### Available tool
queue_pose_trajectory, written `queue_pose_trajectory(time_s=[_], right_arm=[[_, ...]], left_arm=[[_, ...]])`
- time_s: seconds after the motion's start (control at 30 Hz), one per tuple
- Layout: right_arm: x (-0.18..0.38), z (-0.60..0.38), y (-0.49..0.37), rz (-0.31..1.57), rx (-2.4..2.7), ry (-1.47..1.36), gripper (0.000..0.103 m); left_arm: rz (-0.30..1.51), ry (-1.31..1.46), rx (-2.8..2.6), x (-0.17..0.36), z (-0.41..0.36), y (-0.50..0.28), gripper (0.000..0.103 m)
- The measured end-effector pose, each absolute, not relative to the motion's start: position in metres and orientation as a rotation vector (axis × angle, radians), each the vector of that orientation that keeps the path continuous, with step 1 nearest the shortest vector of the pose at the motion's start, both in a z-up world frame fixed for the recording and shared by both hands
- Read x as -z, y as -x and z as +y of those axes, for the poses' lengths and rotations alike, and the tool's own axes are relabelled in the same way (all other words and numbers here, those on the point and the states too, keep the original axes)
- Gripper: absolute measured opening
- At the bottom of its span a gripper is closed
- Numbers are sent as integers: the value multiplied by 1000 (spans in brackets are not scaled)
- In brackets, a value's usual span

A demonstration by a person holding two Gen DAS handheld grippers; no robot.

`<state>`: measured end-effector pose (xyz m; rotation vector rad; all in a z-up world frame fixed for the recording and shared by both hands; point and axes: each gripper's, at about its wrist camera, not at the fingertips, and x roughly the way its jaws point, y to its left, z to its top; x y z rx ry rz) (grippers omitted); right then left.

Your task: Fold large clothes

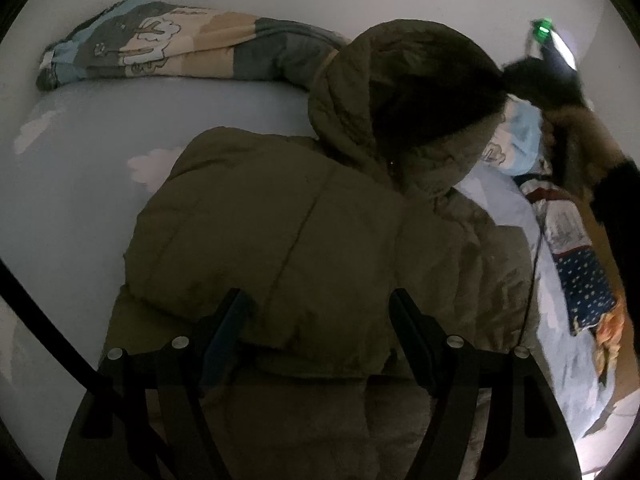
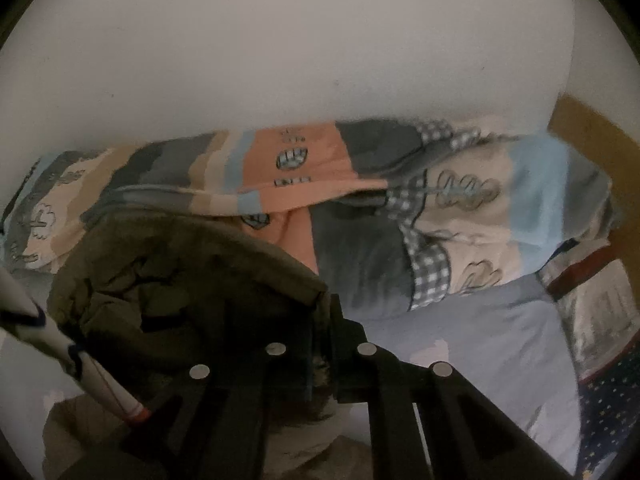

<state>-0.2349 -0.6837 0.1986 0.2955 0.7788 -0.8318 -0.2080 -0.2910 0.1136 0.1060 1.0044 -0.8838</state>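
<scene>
We work on a bed (image 1: pixel 80 208) with a pale blue sheet, and the olive coat (image 1: pixel 304 240) lies spread on it, its hood (image 1: pixel 400 92) toward the wall beside a patterned quilt (image 2: pixel 360 184). We judge the step is to fold the hood down onto the body. The right gripper (image 2: pixel 320 344) has its fingers closed on the hood rim (image 2: pixel 280 268), so we should lift only a little and bring it over slowly, so the padding does not slide out. The left gripper (image 1: pixel 320 320) has its fingers apart above the coat's lower part, holding nothing; it can press there to keep the coat from shifting.
</scene>
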Motion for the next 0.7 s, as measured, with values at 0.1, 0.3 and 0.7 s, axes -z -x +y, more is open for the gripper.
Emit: queue_pose_trajectory(time_s=[0.1,0.3,0.7], right_arm=[[-217,-661,255,743,807,-267,5],[-249,-593,310,698,737,-236,5],[-208,-437,427,759,622,-258,5]], left_arm=[[992,-86,877,-120,-285,207,73],[960,-30,857,-136,-263,198,73],[946,110,882,-151,-244,190,73]])
